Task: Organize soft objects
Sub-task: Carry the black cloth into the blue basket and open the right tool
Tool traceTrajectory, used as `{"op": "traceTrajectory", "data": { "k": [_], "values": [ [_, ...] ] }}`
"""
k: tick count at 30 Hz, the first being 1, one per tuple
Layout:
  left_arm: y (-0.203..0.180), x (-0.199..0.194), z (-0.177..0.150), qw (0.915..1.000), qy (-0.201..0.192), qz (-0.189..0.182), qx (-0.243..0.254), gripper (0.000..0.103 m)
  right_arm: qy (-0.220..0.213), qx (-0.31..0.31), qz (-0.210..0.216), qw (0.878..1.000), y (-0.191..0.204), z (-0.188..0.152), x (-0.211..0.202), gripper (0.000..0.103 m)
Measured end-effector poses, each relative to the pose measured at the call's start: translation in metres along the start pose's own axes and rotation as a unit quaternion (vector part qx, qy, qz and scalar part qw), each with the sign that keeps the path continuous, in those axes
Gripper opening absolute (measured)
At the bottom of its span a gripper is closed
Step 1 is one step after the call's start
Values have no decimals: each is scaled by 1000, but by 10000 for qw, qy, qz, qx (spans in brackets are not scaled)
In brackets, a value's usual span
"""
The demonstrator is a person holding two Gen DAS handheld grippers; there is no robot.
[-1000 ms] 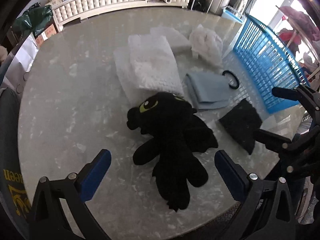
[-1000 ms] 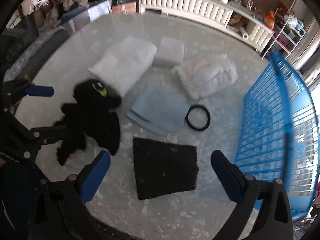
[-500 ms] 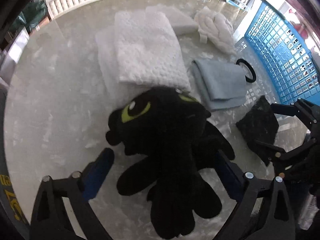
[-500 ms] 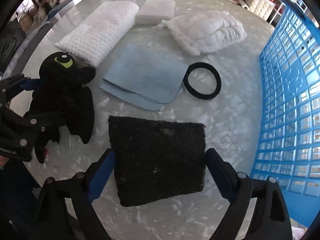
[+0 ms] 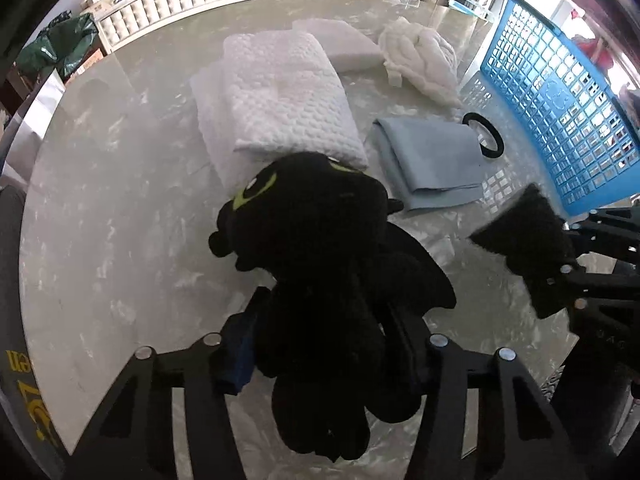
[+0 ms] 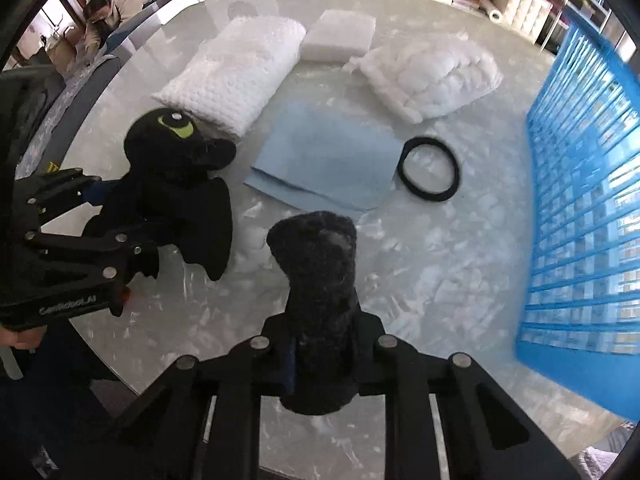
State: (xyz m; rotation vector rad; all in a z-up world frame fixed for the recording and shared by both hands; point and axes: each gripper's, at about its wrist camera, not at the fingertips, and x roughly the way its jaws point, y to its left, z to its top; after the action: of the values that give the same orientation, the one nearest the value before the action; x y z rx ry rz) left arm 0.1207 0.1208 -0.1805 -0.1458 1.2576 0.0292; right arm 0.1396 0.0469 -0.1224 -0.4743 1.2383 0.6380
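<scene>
The black plush dragon (image 5: pixel 320 264) hides the left tool's (image 5: pixel 320 344) right pad. The blue basket (image 6: pixel 580 208) is motion-blurred and cut off at the right edge.

At bottom centre, the right gripper (image 6: pixel 320 360) is closing on a bunched black cloth (image 6: pixel 320 280). At left, the left gripper (image 6: pixel 120 220) clamps a black plush toy (image 6: pixel 180 168). A blue basket (image 6: pixel 580 220) fills the right edge.

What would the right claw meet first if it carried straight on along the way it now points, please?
Apart from the black felt pad its closing jaws already squeeze, the right claw would probably meet the marble tabletop first. It points steeply down at a bare patch, short of the blue cloth, though depth is unclear.
</scene>
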Motion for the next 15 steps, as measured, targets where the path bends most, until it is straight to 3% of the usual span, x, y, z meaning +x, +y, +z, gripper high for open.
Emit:
{"op": "traceTrajectory", "data": {
  "k": [8, 12, 15],
  "values": [
    [12, -24, -22, 9997, -137, -95, -177, 53, -570, -112, -28, 9983, 6, 2, -99, 18],
    [10, -39, -28, 9995, -261, -104, -144, 53, -989, -38, -358, 9944, -29, 1, -156, 18],
    [8, -42, -29, 9994, -287, -101, -140, 53, -1169, 204, -813, 9896, -68, 3, -173, 18]
  ]
}}
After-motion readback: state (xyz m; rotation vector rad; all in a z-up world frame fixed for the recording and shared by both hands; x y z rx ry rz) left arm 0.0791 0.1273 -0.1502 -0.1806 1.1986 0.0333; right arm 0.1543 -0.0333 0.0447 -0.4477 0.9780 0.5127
